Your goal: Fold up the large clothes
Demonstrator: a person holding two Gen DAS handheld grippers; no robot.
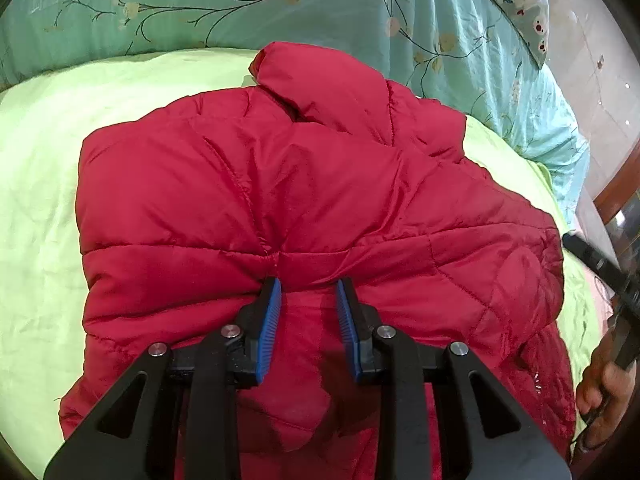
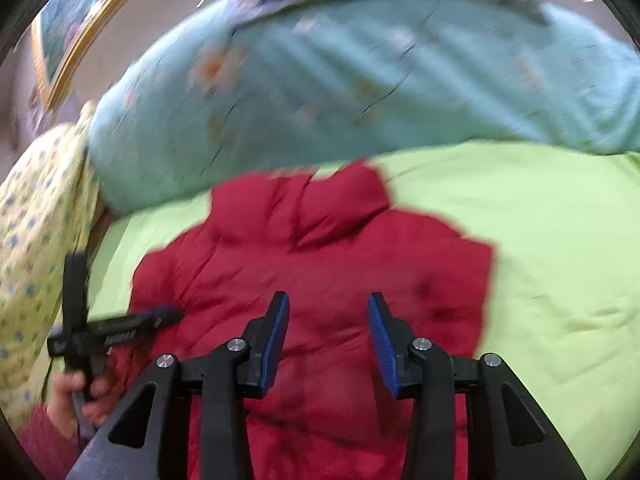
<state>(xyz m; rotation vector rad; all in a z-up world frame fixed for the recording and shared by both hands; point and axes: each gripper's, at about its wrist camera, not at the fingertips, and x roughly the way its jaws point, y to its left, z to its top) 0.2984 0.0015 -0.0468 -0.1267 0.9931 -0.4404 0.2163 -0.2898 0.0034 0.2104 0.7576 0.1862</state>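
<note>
Left claw open over red jacket; no legible writing.

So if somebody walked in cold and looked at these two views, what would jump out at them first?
The big red puffer jacket would, lying bunched in the middle of the lime green sheet with its collar toward the teal floral quilt behind it. Next are the blue-padded fingers of the left gripper, open right at the jacket's near fold, while the right gripper is open over the jacket.
</note>
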